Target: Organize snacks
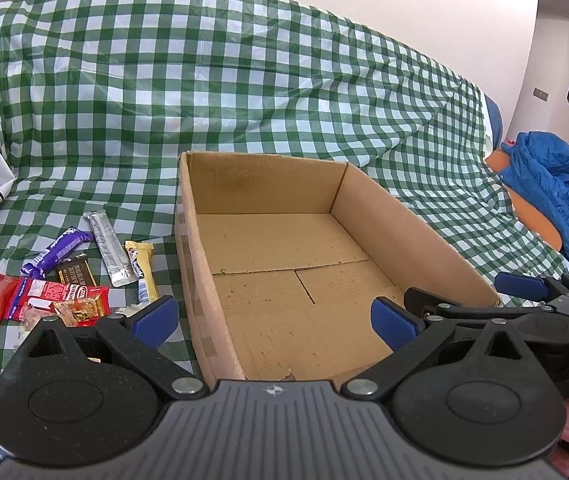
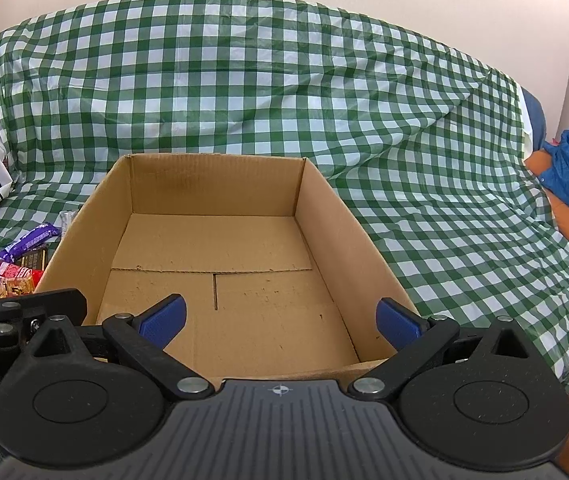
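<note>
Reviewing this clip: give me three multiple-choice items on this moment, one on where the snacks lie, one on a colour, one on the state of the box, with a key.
1. Where do the snacks lie?
A. inside the cardboard box
B. on the cloth, left of the box
C. on the blue jacket

2. What colours is the checked cloth?
A. red and white
B. blue and yellow
C. green and white

3. What is the state of the cardboard box?
A. open and empty
B. open and half full
C. closed with tape

Key: 1 B, the wrappers sit on the cloth beside the box's left wall. 2 C, green and white squares cover the sofa. 3 A, only the bare bottom flaps show inside.
</note>
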Demonstrator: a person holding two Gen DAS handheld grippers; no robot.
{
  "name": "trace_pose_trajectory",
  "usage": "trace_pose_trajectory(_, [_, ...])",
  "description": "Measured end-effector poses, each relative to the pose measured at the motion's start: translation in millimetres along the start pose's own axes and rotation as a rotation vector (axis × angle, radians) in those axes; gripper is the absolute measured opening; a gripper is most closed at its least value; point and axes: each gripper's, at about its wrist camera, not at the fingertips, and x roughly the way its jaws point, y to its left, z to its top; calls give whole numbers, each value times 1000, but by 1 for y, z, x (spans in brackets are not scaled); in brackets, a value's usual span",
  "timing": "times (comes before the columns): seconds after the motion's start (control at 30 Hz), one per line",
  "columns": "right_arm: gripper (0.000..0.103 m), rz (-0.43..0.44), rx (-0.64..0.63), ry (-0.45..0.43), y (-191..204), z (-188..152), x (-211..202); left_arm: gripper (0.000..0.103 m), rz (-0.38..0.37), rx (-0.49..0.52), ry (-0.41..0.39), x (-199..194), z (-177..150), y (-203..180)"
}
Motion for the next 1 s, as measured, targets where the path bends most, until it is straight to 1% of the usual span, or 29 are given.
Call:
trace_pose_trajectory(0.03, [101,2,-2,2,0,0,0,98,-2,-1,-1,-1,0,2])
trace_pose_trajectory(0.07, [100,0,-3,2,0,0,-1,89,-6,-3,1,-2,1,6])
trace_pose_trajectory(0.1, [100,-6,-8,4,0,0,-1,82,-16,-7,0,-4,2,9])
trace_pose_trajectory(0.17, [97,-15,-22,16,1,2,-1,40,-45,-31,34,-7,6,22])
trace_pose_trajectory(0.2, [96,-25,-37,27,2,5,0,33,-68,-59,58,-8,10,31])
trace_pose_trajectory(0.23, [95,-20,-33,23,4,6,-1,23,-85,-98,93,-8,15,42])
trace_pose_trajectory(0.27, [92,-15,-32,20,6,7,-1,21,-94,-132,114,-8,21,54])
trace_pose_trajectory(0.3, [89,-7,-34,22,8,8,-2,21,-100,-175,169,-6,28,67])
trace_pose_trajectory(0.33, [79,8,-35,22,10,10,-4,21,-102,-202,224,-2,37,81])
trace_pose_trajectory(0.37, [66,32,-32,17,14,11,-6,21,-103,-209,252,1,44,95])
trace_pose_trajectory(0.4, [62,45,-45,27,17,13,-7,21,-102,-233,308,5,50,110])
trace_pose_trajectory(0.43, [57,69,-46,21,21,14,-10,21,-97,-233,330,9,54,126])
trace_pose_trajectory(0.47, [56,91,-51,13,26,15,-12,21,-80,-208,313,10,57,138])
trace_pose_trajectory(0.5, [55,102,-81,13,33,17,-14,21,-62,-195,314,13,58,153])
trace_pose_trajectory(0.53, [55,126,-101,-5,40,16,-17,22,-44,-187,303,15,55,166])
trace_pose_trajectory(0.6, [55,186,-161,-34,56,16,-23,22,-2,-206,274,18,40,195])
trace_pose_trajectory(0.63, [55,193,-212,-68,66,14,-24,22,9,-288,273,20,31,214])
trace_pose_trajectory(0.67, [55,226,-244,-81,74,13,-28,22,8,-367,292,20,27,230])
trace_pose_trajectory(0.7, [55,252,-274,-106,83,11,-31,22,5,-418,290,17,28,243])
trace_pose_trajectory(0.73, [55,286,-301,-101,90,10,-35,25,13,-455,283,13,30,253])
trace_pose_trajectory(0.8, [55,332,-382,-106,110,10,-32,36,5,-534,275,12,26,269])
trace_pose_trajectory(0.83, [55,350,-398,-122,120,8,-35,44,-15,-571,274,15,22,274])
trace_pose_trajectory(0.87, [55,370,-423,-114,130,8,-34,51,-38,-593,270,20,17,278])
trace_pose_trajectory(0.9, [55,392,-427,-116,139,6,-40,54,-41,-588,288,24,16,279])
trace_pose_trajectory(0.93, [56,402,-449,-116,147,4,-42,58,-27,-564,312,25,17,277])
trace_pose_trajectory(0.97, [58,385,-502,-121,163,-2,-34,62,-19,-544,328,29,16,274])
trace_pose_trajectory(1.0, [58,375,-525,-126,175,-7,-35,66,-14,-524,334,32,13,273])
